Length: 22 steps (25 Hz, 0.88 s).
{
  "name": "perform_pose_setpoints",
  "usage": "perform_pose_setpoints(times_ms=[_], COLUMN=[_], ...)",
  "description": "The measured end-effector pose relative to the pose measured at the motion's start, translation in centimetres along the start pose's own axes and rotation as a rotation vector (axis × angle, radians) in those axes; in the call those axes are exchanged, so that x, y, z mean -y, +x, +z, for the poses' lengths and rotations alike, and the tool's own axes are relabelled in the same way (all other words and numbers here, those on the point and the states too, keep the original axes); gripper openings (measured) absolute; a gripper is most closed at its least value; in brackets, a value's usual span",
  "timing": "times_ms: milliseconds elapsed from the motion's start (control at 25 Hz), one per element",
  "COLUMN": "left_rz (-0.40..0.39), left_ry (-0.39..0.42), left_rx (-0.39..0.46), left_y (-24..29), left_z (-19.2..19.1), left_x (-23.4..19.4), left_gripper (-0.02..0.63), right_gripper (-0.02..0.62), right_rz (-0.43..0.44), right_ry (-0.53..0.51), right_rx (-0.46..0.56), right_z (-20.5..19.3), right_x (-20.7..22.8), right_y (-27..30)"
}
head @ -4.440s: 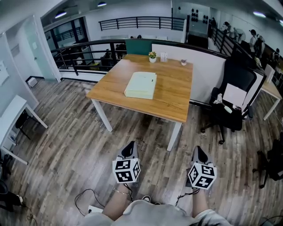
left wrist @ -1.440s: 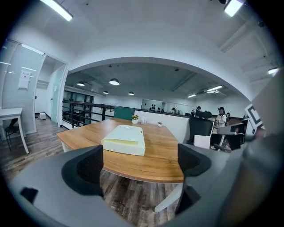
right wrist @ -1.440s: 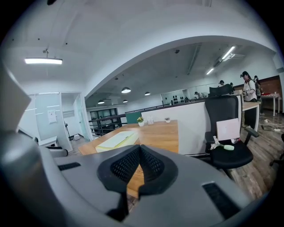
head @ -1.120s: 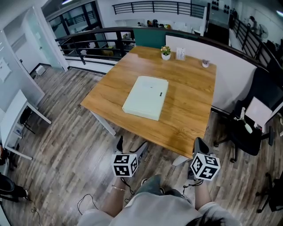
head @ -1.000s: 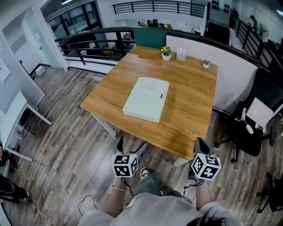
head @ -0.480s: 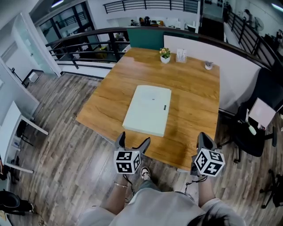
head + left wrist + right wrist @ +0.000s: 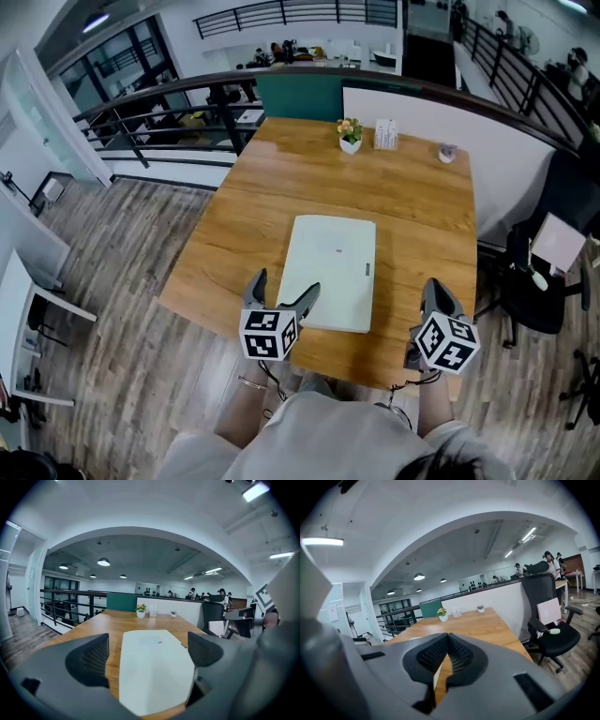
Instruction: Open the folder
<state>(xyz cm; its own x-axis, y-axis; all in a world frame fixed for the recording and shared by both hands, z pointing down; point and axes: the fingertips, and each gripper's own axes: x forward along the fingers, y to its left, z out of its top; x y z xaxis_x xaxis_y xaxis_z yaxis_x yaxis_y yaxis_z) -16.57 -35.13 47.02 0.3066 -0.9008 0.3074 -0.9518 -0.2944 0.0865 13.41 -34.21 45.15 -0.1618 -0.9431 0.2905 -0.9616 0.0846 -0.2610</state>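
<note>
Open-plan office up on a mezzanine, wood-plank floor, with a big square wooden bench (image 7: 412,216) in the middle. Flat on the bench, close to its near edge, sits a pale greenish-white rectangular folder (image 7: 330,272). It's closed, with a small dark tab (image 7: 367,270) by its right edge.

Left tool (image 7: 283,287) is at the folder's near left corner, jaws spread wide with nothing clamped. Its own view looks straight down the length of the folder between them. Can't tell if it touches the cover.

Right tool (image 7: 432,285) hangs over the bench's near right part, well right of the folder, jaws pressed together on nothing.

At the far edge there's a little potted plant in a white pot (image 7: 350,133) and a small white card stand (image 7: 384,135) just beside it. A black office chair (image 7: 539,291) stands off to the right.
</note>
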Motion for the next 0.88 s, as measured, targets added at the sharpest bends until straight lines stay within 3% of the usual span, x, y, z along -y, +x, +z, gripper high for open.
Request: perform_pose_setpoints(times_ms=[360, 520, 880], left_rz=[-0.048, -0.061, -0.129], left_ry=[-0.015, -0.036, 0.024], left_rx=[-0.026, -0.053, -0.122], left_y=[3.7, 3.8, 2.1], left_z=[-0.1, -1.3, -3.8], left_x=[-2.6, -1.3, 3.2], left_gripper=[0.528, 0.528, 0.528], right_gripper=[0.001, 0.0, 0.0], right_rz=[-0.045, -0.031, -0.008], right_ry=[0.006, -0.016, -0.012], right_rx=[-0.053, -0.061, -0.102], right_z=[-1.1, -0.2, -1.5], right_x=[-0.3, 0.2, 2.2], right_y=[2.8, 3.2, 1.5])
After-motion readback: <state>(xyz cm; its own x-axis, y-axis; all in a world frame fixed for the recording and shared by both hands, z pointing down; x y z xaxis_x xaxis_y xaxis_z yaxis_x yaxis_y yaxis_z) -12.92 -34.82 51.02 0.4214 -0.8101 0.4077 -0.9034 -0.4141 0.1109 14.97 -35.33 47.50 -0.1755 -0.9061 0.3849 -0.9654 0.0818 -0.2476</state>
